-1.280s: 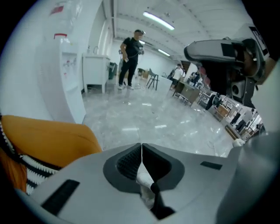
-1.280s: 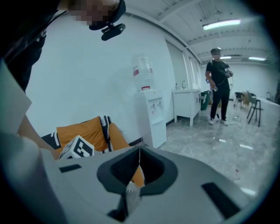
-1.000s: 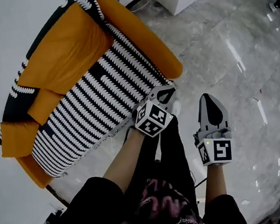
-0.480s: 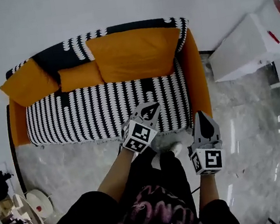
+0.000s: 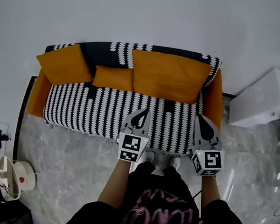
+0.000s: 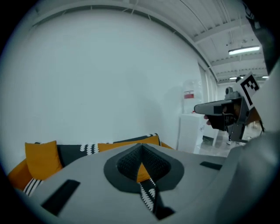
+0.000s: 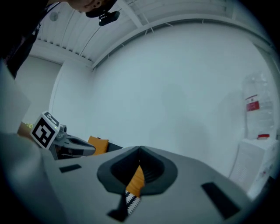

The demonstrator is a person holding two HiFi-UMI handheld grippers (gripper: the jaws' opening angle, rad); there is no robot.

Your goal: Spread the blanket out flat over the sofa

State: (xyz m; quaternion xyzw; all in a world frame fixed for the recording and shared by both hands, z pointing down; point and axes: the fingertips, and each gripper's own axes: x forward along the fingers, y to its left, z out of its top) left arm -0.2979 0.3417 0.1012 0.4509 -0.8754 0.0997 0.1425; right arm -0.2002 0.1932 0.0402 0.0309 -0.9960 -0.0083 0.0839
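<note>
Nearest, the left gripper [image 5: 140, 116] and right gripper [image 5: 203, 123] are held out side by side, each with its jaws pressed together on nothing. Just beyond them the black-and-white blanket [image 5: 103, 109] covers the seat and backrest of the orange sofa [image 5: 214, 104], with three orange cushions [image 5: 168, 76] resting on it. The spreading looks essentially done. The likely risk is a gripper tip snagging the front hem and rucking the cloth, or a further tug dragging it from under the cushions.
</note>
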